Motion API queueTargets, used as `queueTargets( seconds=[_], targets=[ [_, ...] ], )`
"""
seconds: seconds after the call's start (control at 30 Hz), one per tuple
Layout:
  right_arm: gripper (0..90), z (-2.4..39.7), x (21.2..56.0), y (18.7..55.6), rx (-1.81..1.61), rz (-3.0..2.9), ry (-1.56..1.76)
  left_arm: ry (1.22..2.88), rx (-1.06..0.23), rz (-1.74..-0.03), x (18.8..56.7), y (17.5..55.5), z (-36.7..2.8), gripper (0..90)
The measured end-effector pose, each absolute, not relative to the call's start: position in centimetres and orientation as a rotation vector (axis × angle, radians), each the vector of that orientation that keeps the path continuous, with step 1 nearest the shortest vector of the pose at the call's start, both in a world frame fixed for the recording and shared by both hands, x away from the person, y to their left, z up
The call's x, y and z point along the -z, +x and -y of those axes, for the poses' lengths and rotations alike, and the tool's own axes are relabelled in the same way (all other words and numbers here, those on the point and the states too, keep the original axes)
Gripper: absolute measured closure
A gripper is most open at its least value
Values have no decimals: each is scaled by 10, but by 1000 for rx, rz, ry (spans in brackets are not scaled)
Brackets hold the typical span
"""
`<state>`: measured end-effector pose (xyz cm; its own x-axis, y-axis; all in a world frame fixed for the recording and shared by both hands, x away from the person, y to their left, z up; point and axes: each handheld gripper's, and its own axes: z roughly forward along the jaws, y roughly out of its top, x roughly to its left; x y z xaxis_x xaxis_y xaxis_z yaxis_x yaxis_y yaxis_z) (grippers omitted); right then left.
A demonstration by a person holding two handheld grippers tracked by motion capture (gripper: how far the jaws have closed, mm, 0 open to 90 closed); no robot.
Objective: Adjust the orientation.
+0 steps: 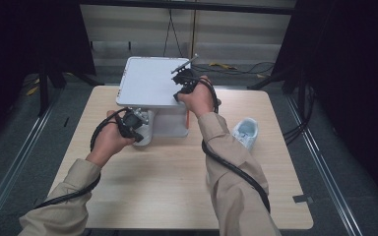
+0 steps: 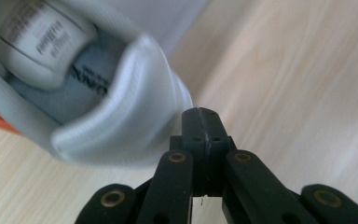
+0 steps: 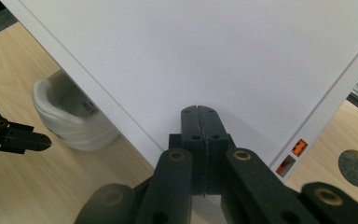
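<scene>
Resting on the wooden table (image 1: 177,187), a white shoebox (image 1: 170,120) sits under its flat white lid (image 1: 147,81), which lies raised and skewed over the box rather than seated on it. What the box holds cannot be told; the lid hides its inside.

Two white shoes are in sight. One shoe (image 1: 145,132) stands on the table against the box's near side, just ahead of the left gripper (image 1: 133,125). In the left gripper view this shoe (image 2: 116,112) lies just beyond the jaw tips, heel collar toward the camera, its insole and a printed tongue label visible. The left gripper (image 2: 199,114) has its jaws pressed together, pinching nothing.

The right gripper (image 1: 183,78) hovers over the lid's far right corner. In the right gripper view its jaws are pressed together too, with the right gripper (image 3: 199,112) close above the lid (image 3: 214,56); whether they touch it cannot be told. That view also shows the first shoe (image 3: 74,121) tucked under the lid's edge, and orange slots along the lid's rim.

The second shoe (image 1: 246,132) lies alone on the table, well to the right of the right forearm.
</scene>
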<state>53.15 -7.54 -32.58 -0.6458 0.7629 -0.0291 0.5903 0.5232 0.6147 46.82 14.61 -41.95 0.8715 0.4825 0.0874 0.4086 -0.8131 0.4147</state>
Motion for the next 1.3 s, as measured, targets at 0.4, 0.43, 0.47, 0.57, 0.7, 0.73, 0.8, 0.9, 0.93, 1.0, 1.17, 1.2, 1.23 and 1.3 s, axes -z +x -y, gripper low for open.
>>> queueTargets(
  seconds=[0.4,0.43,0.47,0.57,0.7,0.73,0.8,0.9,0.93,1.0,1.17,1.2,1.23,1.3],
  targets=[
    [900,76,326,532,-834,-2476,1121,2655,-390,-661,436,479,-143,900],
    [900,76,326,532,-840,-2474,1121,2646,-389,-663,436,482,-142,900],
    [900,76,326,532,-845,-2473,1121,2664,-434,-656,436,484,-140,900],
    [900,77,326,532,-849,-2473,1127,2639,-454,-668,438,488,-138,900],
    [900,77,327,532,-867,-2473,1127,2657,-448,-682,437,489,-135,900],
    [900,77,327,532,-867,-2473,1127,2657,-448,-682,437,489,-135,900],
    [900,77,327,532,-859,-2472,1124,2630,-417,-699,437,487,-140,900],
    [900,79,327,532,-872,-2472,1107,2573,-303,-747,429,482,-145,900],
    [900,79,327,532,-872,-2472,1107,2573,-303,-747,429,482,-145,866],
    [899,82,327,532,-897,-2468,1114,2547,-220,-805,422,479,-149,817],
    [833,92,322,529,-853,-2474,1165,2506,-163,-847,393,472,-161,728],
    [833,94,321,528,-856,-2464,1164,2506,-163,-847,393,472,-161,711],
    [826,97,319,525,-868,-2466,1160,2485,-156,-875,383,469,-164,684],
    [817,100,318,524,-871,-2470,1159,2484,-173,-867,376,468,-165,668]
  ],
)
